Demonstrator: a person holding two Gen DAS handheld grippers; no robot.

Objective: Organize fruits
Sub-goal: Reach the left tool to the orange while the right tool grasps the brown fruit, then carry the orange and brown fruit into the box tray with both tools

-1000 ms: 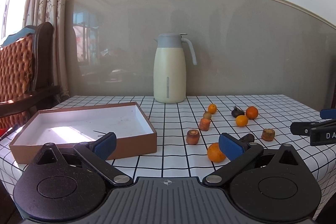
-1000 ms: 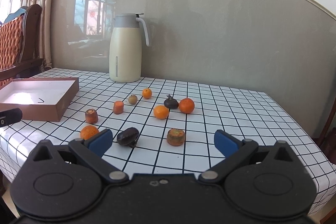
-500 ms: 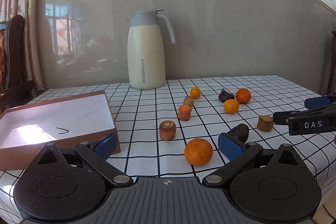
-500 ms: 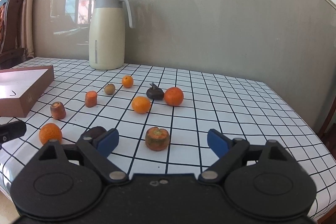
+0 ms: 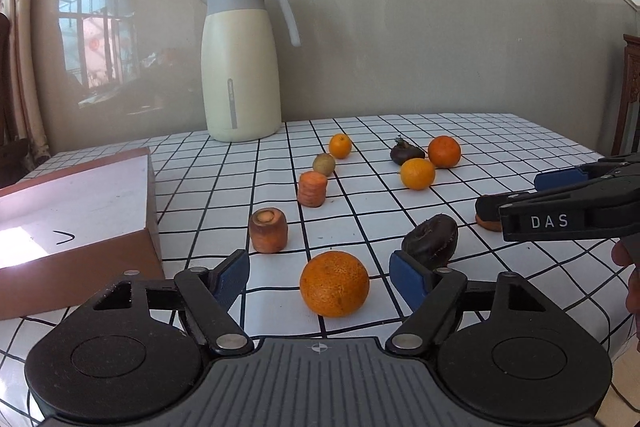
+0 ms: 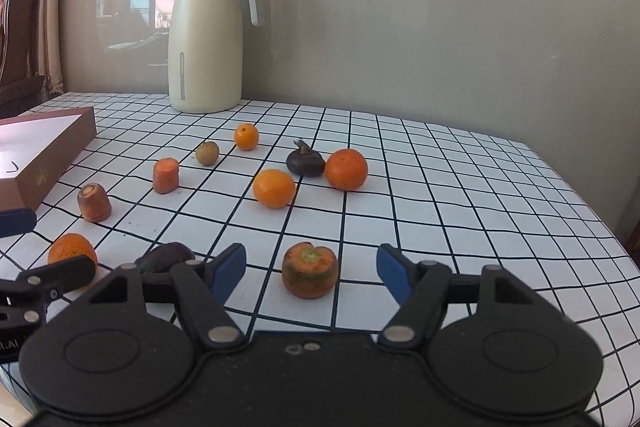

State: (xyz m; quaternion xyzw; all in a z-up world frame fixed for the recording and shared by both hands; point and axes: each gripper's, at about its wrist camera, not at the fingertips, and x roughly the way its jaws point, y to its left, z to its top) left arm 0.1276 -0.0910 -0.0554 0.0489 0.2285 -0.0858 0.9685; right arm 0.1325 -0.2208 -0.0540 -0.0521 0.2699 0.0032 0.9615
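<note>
Left wrist view: the left gripper (image 5: 320, 277) is closing its jaws around the nearest orange (image 5: 334, 283), which sits between the blue pads (image 5: 235, 275) but is not yet pressed; nothing is grasped. Just beyond lie a dark shrivelled fruit (image 5: 431, 244) and a carrot stub (image 5: 268, 230), with the open brown box (image 5: 76, 211) at left, likely where the produce is meant to go. The right gripper (image 6: 311, 269) is likewise closing, unclenched, on a cut carrot top (image 6: 309, 269) standing between its pads on the checked tablecloth (image 6: 460, 195). Other oranges and a cream thermos jug (image 6: 208, 35) stand farther back.
</note>
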